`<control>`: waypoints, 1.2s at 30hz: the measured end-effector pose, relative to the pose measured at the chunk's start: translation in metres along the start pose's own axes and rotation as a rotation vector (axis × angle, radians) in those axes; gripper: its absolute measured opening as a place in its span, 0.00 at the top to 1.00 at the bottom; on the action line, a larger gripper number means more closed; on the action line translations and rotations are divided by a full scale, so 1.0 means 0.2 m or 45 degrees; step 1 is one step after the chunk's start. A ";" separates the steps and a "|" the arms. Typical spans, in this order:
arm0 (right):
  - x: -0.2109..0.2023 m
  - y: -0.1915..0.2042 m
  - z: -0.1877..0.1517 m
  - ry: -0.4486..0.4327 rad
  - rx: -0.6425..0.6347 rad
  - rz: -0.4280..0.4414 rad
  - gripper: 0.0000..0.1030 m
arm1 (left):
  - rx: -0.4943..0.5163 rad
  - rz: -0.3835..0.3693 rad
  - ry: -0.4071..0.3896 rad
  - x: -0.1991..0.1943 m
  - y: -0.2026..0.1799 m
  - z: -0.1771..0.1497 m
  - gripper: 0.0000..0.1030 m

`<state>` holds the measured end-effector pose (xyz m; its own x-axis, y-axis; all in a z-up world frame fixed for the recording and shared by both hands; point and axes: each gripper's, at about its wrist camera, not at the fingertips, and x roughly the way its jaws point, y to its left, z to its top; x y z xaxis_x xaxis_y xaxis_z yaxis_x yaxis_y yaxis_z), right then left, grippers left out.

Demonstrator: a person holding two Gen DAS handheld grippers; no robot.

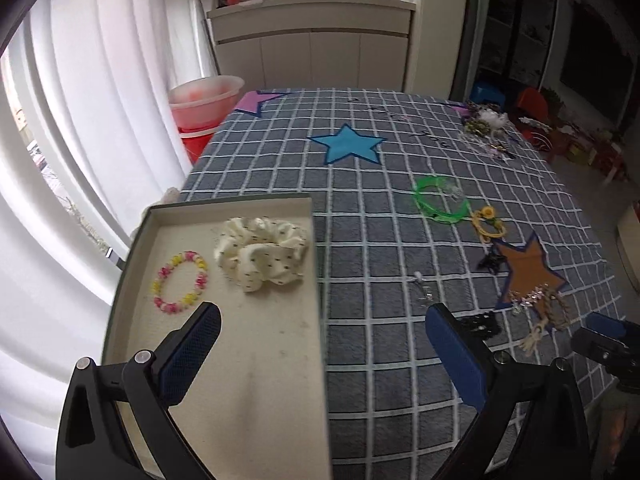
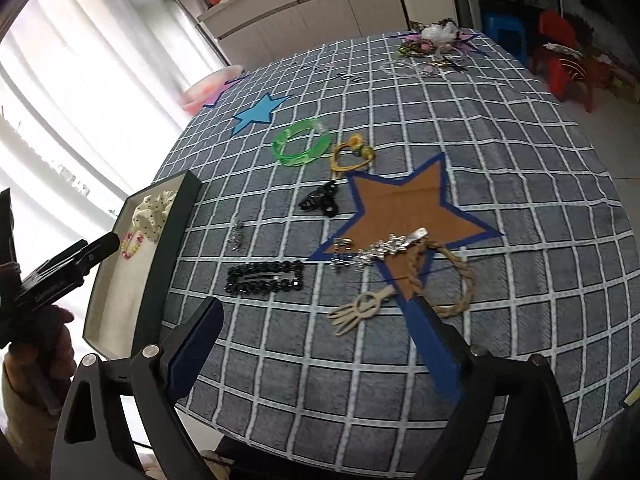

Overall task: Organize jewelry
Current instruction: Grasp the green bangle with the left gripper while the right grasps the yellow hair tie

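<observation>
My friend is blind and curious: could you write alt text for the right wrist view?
An open tool hovers over a grey checked tablecloth strewn with hair clips, a green bangle and a rope bracelet. At left, a tray holds a cream scrunchie and a beaded bracelet.

Left gripper [image 1: 322, 334]: matte black plastic frame, two angled fingers [image 1: 192, 354] faced with dark blue textured pads, a silver round screw at each pivot. Right gripper [image 2: 320, 334]: same build, black arms, blue-padded fingers [image 2: 198, 344], silver screws. Bare-skinned hand [image 2: 60, 344] with pale beige sleeve cuff visible at left.
</observation>
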<state>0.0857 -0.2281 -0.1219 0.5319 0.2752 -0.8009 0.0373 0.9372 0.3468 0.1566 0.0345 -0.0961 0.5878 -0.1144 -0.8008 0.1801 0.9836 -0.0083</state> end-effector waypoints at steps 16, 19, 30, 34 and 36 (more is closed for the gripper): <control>0.17 -0.22 0.39 0.034 -0.005 -0.225 0.09 | -0.055 0.081 0.087 0.38 -0.31 0.39 0.00; 0.28 -0.22 0.48 0.051 -0.027 -0.254 0.09 | -0.065 0.097 0.116 0.50 -0.33 0.45 0.00; 0.60 -0.17 0.66 0.103 -0.177 -0.279 0.28 | -0.031 0.118 0.220 0.84 -0.39 0.56 0.00; 0.66 -0.14 0.65 0.124 -0.263 -0.292 0.38 | 0.001 0.091 0.244 0.90 -0.41 0.57 0.07; 0.67 -0.12 0.64 0.108 -0.310 -0.321 0.42 | 0.007 0.080 0.239 0.92 -0.42 0.58 0.07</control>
<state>0.2640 -0.2404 -0.1750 0.4588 0.0357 -0.8878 -0.0494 0.9987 0.0147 0.3400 -0.0853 -0.1734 0.4407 -0.0242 -0.8973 0.1523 0.9872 0.0482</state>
